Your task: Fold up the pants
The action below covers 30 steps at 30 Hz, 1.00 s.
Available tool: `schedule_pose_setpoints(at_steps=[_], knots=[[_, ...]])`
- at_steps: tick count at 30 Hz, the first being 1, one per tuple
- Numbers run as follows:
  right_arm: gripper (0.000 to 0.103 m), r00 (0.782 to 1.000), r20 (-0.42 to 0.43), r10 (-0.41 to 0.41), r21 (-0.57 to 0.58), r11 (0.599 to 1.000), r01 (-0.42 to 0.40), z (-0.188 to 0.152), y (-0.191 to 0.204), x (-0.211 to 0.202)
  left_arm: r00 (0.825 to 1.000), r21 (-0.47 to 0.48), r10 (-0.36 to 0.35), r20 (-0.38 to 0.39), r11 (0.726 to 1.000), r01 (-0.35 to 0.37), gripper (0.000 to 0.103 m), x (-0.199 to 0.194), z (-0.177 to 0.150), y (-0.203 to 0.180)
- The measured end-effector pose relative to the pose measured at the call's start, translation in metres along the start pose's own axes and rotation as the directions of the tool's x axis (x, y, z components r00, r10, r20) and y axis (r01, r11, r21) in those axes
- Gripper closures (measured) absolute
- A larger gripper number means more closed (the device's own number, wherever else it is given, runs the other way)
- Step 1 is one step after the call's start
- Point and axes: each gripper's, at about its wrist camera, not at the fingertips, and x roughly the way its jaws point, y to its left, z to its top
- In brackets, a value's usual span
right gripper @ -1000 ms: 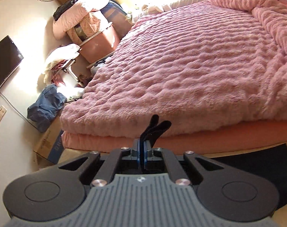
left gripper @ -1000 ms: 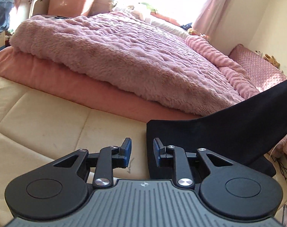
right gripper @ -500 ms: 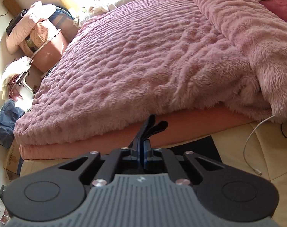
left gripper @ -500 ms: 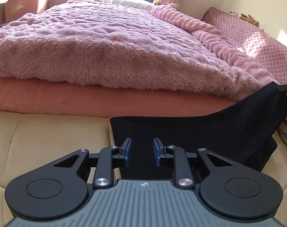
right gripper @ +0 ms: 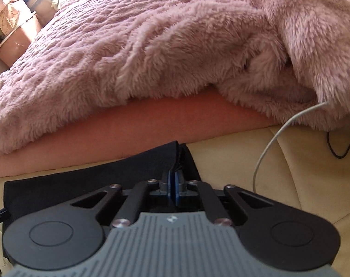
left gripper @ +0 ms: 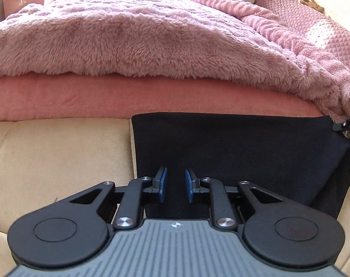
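Black pants (left gripper: 232, 147) lie folded on a beige cushioned surface (left gripper: 59, 157) at the foot of a bed. My left gripper (left gripper: 175, 185) is open and empty, low over the pants near their left edge. My right gripper (right gripper: 175, 184) is shut on the pants (right gripper: 105, 173) at their far right corner, holding it down near the surface. The right gripper's tip also shows at the right edge of the left wrist view (left gripper: 347, 123).
A fluffy pink blanket (left gripper: 152, 34) over a salmon mattress edge (left gripper: 82, 97) rises right behind the pants. A white cable (right gripper: 279, 133) and a black cable (right gripper: 336, 147) lie on the cushion to the right. Boxes and clutter (right gripper: 11, 30) stand at far left.
My right gripper has brought the held pants corner down from mid-air to the surface, so the fabric now lies flat. My left gripper has moved right over the pants, still open.
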Motion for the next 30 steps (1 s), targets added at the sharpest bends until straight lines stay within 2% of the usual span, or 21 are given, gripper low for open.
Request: schedule_pose_setpoints(at_steps=[3, 6, 8, 10, 11, 13, 14, 17, 19, 21, 23, 24, 26, 30], knots=[[0.103, 1.0, 0.009, -0.024, -0.02, 1.0, 0.025, -0.009, -0.001, 0.01, 1.0, 0.002, 0.002, 0.005, 1.0, -0.002, 0.08, -0.001, -0.001, 0.0], [0.103, 0.999, 0.039, -0.038, -0.009, 0.999, 0.039, -0.014, 0.002, -0.001, 1.0, -0.02, 0.001, 0.019, 1.0, -0.001, 0.079, -0.009, 0.002, 0.001], [0.094, 0.995, 0.069, -0.066, -0.035, 0.997, 0.068, -0.018, 0.006, -0.015, 0.999, -0.057, 0.008, 0.044, 0.998, -0.006, 0.074, -0.019, 0.001, 0.007], [0.094, 0.995, 0.095, -0.036, -0.027, 0.999, 0.039, -0.022, 0.005, -0.03, 0.999, -0.113, 0.004, 0.049, 0.994, 0.002, 0.058, -0.029, -0.002, 0.017], [0.091, 0.994, 0.108, -0.026, -0.02, 0.999, 0.028, -0.026, 0.003, -0.038, 0.999, -0.14, 0.003, 0.043, 0.99, 0.004, 0.056, -0.033, -0.005, 0.022], [0.054, 0.992, 0.127, -0.015, -0.016, 1.0, 0.017, -0.034, 0.003, -0.051, 1.0, -0.194, -0.009, 0.023, 0.981, 0.013, 0.052, -0.04, -0.013, 0.033], [0.05, 0.991, 0.131, -0.009, -0.015, 1.0, 0.011, -0.038, 0.002, -0.054, 1.0, -0.225, -0.024, 0.009, 0.974, 0.025, 0.051, -0.043, -0.017, 0.039], [0.05, 0.992, 0.123, -0.012, 0.013, 1.0, 0.01, -0.048, -0.001, -0.053, 0.997, -0.337, -0.079, -0.022, 0.939, 0.067, 0.05, -0.047, -0.033, 0.053], [0.05, 0.994, 0.112, -0.014, 0.04, 0.999, 0.009, -0.053, -0.004, -0.045, 0.992, -0.412, -0.12, -0.036, 0.906, 0.095, 0.05, -0.047, -0.042, 0.06], [0.051, 0.995, 0.089, -0.04, 0.052, 0.998, 0.035, -0.056, -0.005, -0.035, 0.989, -0.453, -0.144, -0.041, 0.885, 0.11, 0.05, -0.045, -0.049, 0.062], [0.054, 0.996, 0.063, -0.058, 0.077, 0.996, 0.053, -0.061, -0.008, -0.026, 0.986, -0.465, -0.162, -0.032, 0.876, 0.128, 0.05, -0.045, -0.052, 0.062], [0.062, 0.997, 0.052, -0.049, 0.086, 0.995, 0.045, -0.063, -0.01, -0.023, 0.984, -0.478, -0.176, -0.032, 0.867, 0.139, 0.05, -0.043, -0.053, 0.062], [0.062, 0.997, 0.055, -0.061, 0.075, 0.996, 0.056, -0.068, -0.009, -0.019, 0.979, -0.502, -0.201, -0.037, 0.851, 0.156, 0.049, -0.039, -0.054, 0.06], [0.063, 0.996, 0.055, -0.075, 0.035, 0.997, 0.073, -0.068, -0.005, -0.016, 0.983, -0.494, -0.183, -0.023, 0.857, 0.148, 0.05, -0.037, -0.056, 0.053]])
